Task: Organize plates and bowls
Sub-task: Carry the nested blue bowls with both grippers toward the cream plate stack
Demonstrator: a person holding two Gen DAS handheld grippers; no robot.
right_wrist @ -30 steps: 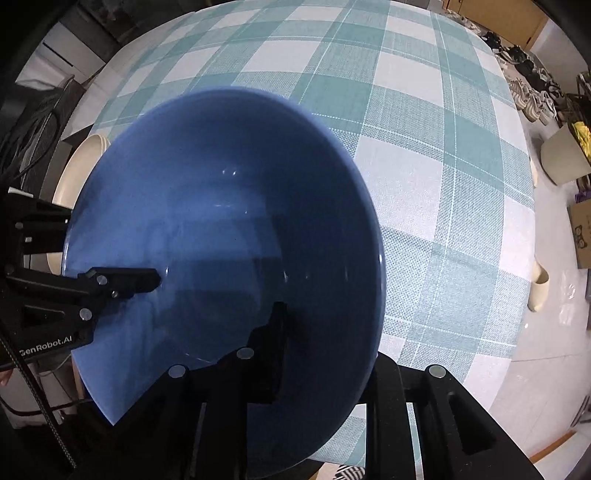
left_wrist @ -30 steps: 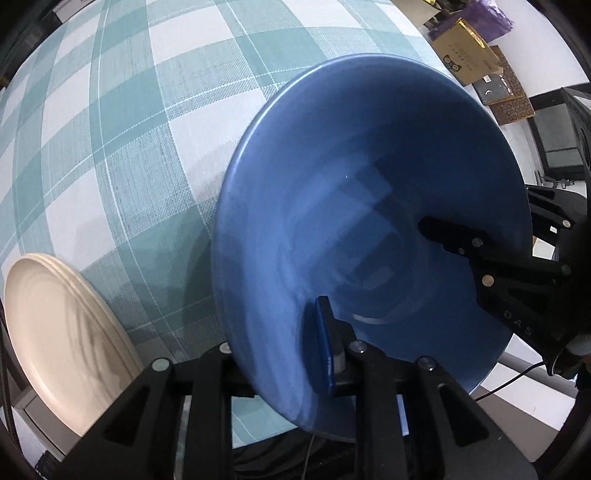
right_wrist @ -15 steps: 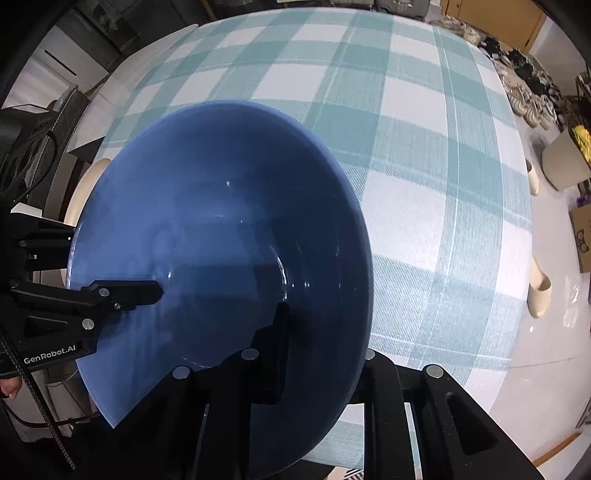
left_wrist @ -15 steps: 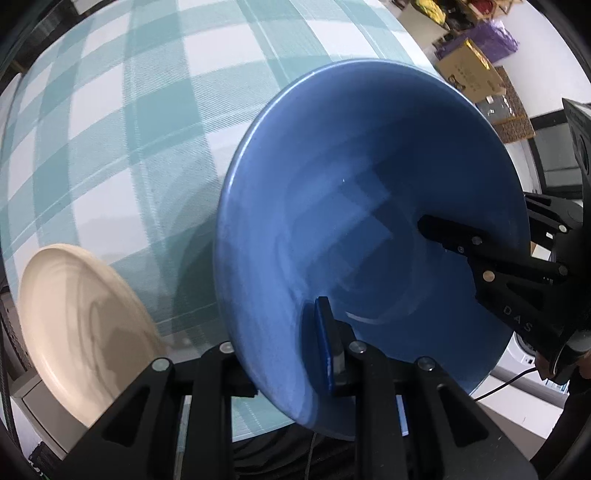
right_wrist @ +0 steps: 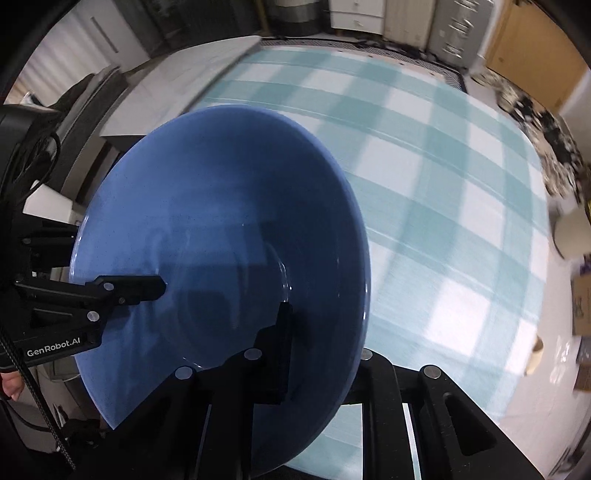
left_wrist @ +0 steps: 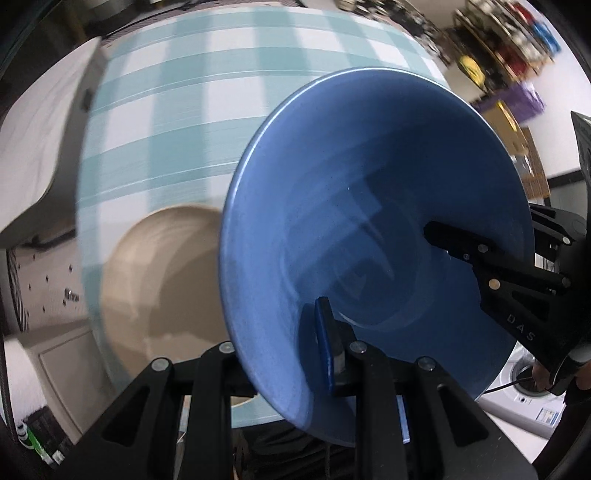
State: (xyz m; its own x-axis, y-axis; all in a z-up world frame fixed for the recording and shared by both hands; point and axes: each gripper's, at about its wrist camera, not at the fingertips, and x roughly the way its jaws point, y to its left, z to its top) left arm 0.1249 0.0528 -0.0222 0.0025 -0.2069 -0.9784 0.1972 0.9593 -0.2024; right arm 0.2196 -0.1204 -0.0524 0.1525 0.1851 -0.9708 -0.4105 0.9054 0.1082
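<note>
I'm seeing a teal-and-white checked tablecloth [right_wrist: 443,177] covering the table, pale cabinets [right_wrist: 399,18] standing beyond it, a brown wooden door [right_wrist: 535,55] showing right, and cluttered shelving [left_wrist: 509,40] blurring past.

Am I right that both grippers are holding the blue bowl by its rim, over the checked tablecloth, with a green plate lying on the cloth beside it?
Not quite: the plate is beige, not green, as the left wrist view shows. The rest stands: the left gripper and right gripper both clamp the blue bowl by its rim over the checked tablecloth.
</note>
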